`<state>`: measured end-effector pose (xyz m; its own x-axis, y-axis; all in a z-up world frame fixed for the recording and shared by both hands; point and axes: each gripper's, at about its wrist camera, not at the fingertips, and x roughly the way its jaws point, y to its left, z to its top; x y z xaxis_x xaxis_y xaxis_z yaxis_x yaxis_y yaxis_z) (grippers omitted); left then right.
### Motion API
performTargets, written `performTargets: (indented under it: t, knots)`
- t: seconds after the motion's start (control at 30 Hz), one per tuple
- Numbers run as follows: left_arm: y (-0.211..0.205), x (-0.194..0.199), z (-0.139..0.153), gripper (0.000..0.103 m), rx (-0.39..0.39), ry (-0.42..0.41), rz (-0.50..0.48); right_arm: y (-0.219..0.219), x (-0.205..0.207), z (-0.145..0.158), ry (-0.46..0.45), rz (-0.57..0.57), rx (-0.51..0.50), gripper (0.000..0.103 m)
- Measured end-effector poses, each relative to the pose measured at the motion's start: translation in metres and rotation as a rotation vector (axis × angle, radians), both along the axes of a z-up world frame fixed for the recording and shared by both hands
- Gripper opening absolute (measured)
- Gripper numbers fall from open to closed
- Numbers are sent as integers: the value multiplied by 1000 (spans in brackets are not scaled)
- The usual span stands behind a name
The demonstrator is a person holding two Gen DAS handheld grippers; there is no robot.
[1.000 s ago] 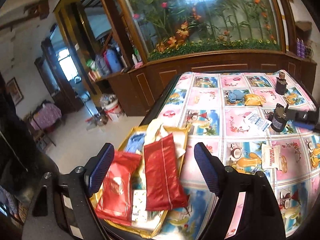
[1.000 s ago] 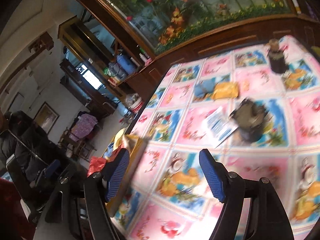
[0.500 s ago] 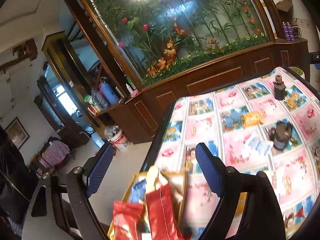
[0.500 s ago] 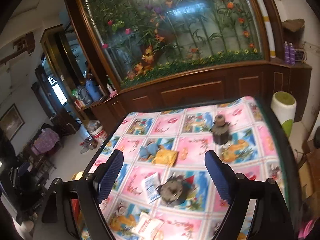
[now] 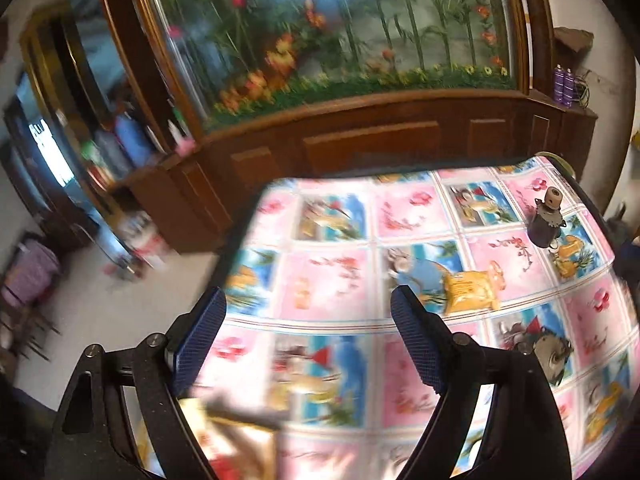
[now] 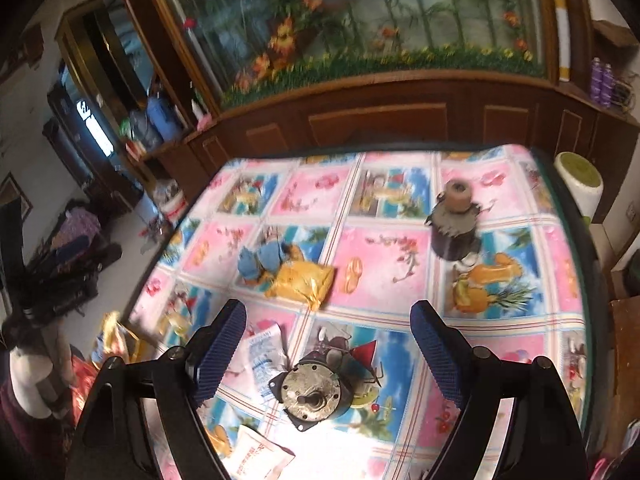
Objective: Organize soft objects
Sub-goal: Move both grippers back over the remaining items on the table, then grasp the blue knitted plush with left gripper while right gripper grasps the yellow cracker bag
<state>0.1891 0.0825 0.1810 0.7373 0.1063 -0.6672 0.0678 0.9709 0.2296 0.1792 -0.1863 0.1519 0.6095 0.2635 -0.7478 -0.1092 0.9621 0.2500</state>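
Your biggest risk is the bench (image 6: 400,280) itself — its left edge drops straight to the floor, and the pile of red and gold packets (image 6: 108,344) sits right at that near-left corner, partly overhanging as far as I can judge. A sweep from either side could push it off.

Next, the 2 hard metal pieces. The round motor-like part (image 6: 312,394) lies directly between the fingers of your right gripper (image 6: 328,356), and the dark bottle-shaped piece (image 6: 454,224) stands upright toward the far right. Neither is soft; close here and you likely grab the wrong thing, or knock the upright one over.

Both grippers are spread wide and hold nothing. The left gripper (image 5: 308,340) hangs above the left half of the bench, its view smeared, so depth there is hard to trust.

The soft things still loose: a yellow packet (image 6: 302,282) touching a blue crumpled piece (image 6: 260,262) mid-bench, a white-and-blue sachet (image 6: 262,354) just beside the motor-like part, and a white sachet (image 6: 260,456) at the near edge.

Open room is best across the middle and far half of the bench — approach the yellow packet from above there.
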Motion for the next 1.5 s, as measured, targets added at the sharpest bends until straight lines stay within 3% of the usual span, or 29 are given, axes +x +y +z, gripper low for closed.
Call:
performTargets:
  t: [0.13,0.3,0.4,0.7,0.97,1.07,1.13,1.27,1.4,1.5]
  knots:
    - [-7,34,-36,85,-73,74,9,25,29,-27,60,60,-99,86]
    - [-6,74,-76,85,-188,182,42,44,67,-45,136,125,-149,86]
    - [-5,96,-96,85,-261,246,57,63,89,-56,182,200,-240,86]
    - [-25,130,-136,85,-359,340,8,109,130,-95,270,393,-430,86]
    - [-50,147,-160,85,-359,382,-77,125,146,-127,357,503,-454,86]
    - [-65,145,-168,85,-247,373,-96,128,148,-138,380,521,-473,83]
    - [-67,142,-167,84,-234,359,-96,129,148,-141,390,532,-474,73]
    - [-65,133,-162,28,-218,313,-112,136,140,-142,388,557,-480,67]
    - [-54,123,-158,23,-255,312,-93,147,131,-136,354,554,-502,56]
    - [-41,116,-154,23,-280,304,-83,158,120,-121,313,551,-519,54]
